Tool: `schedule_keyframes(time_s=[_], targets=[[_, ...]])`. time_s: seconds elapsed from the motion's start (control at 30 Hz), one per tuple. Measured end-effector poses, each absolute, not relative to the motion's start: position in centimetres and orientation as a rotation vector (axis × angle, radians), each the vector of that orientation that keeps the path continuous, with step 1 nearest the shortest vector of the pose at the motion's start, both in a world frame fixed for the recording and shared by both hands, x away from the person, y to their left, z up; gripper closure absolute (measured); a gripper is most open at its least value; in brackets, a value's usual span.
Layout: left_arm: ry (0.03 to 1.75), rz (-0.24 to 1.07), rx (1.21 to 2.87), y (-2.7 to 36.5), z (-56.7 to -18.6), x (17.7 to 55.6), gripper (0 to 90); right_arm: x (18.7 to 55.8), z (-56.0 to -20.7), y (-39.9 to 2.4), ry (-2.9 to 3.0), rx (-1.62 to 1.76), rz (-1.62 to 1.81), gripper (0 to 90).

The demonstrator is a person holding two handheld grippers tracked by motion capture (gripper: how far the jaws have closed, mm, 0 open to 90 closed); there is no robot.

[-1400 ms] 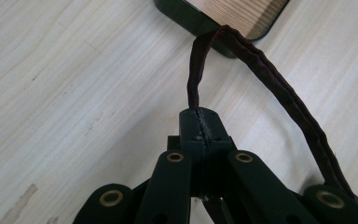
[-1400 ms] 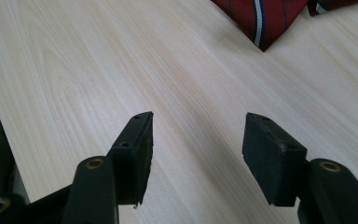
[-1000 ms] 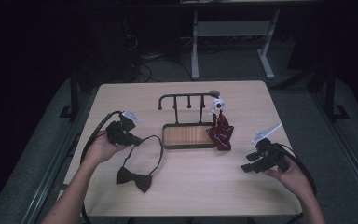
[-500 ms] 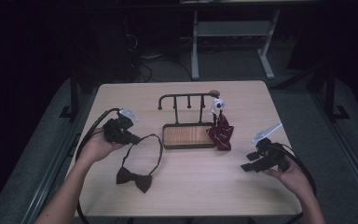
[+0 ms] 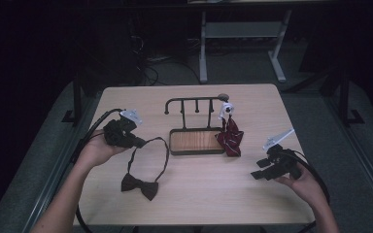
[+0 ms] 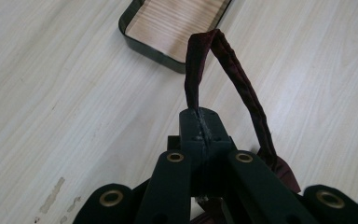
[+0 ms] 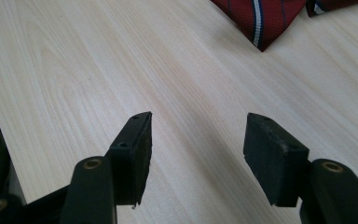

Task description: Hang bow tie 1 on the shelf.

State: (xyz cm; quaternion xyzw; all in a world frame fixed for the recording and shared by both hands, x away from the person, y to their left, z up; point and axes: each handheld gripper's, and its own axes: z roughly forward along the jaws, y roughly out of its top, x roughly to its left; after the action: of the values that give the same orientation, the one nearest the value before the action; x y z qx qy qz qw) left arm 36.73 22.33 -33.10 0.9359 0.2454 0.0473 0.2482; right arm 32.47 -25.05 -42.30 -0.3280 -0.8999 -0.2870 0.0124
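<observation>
Left tool (image 5: 138, 142) has drawn back leftward, clenched on the bow tie's strap (image 6: 200, 70); bow tie (image 5: 140, 185) lies on the bench (image 5: 199, 194), unhung. Striped tie (image 5: 230, 137) hangs on the rack (image 5: 194, 102). Right tool (image 7: 196, 154) gapes, idle.

Bow tie (image 5: 140, 185) on the table (image 5: 209, 199) left of the tray (image 5: 196, 141), striped tie (image 5: 230, 138) at its right end.

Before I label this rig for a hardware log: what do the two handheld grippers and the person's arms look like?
Both grippers are black. The left gripper and right gripper each carry a pale grey three-cornered plate on top and trail a black cable toward the person. In the gripper views, the jaws are flat black arms with brass-coloured rivets, ending in blocky black pads. The forearms are bare: no sleeves or gloves show.
</observation>
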Motion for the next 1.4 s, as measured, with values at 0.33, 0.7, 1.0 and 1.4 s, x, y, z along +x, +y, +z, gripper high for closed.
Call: schedule_keyframes(time_s=[0.33,0.7,1.0,1.4], targets=[[0.629,0.138,2.562,21.7,-31.9,36.7,90.0,32.5,-42.3,-25.1,-2.805,-1.023,-0.897,41.3],[0.605,0.153,2.577,21.5,-30.5,36.5,90.0,32.6,-42.2,-25.0,-2.812,-1.007,-0.906,41.2],[0.587,0.158,2.576,21.4,-29.5,36.3,90.0,32.6,-42.1,-24.9,-2.81,-1.008,-0.909,41.2],[0.579,0.162,2.573,20.9,-28.5,36.6,90.0,32.7,-42.1,-25.3,-2.801,-1.006,-0.93,41.3]])
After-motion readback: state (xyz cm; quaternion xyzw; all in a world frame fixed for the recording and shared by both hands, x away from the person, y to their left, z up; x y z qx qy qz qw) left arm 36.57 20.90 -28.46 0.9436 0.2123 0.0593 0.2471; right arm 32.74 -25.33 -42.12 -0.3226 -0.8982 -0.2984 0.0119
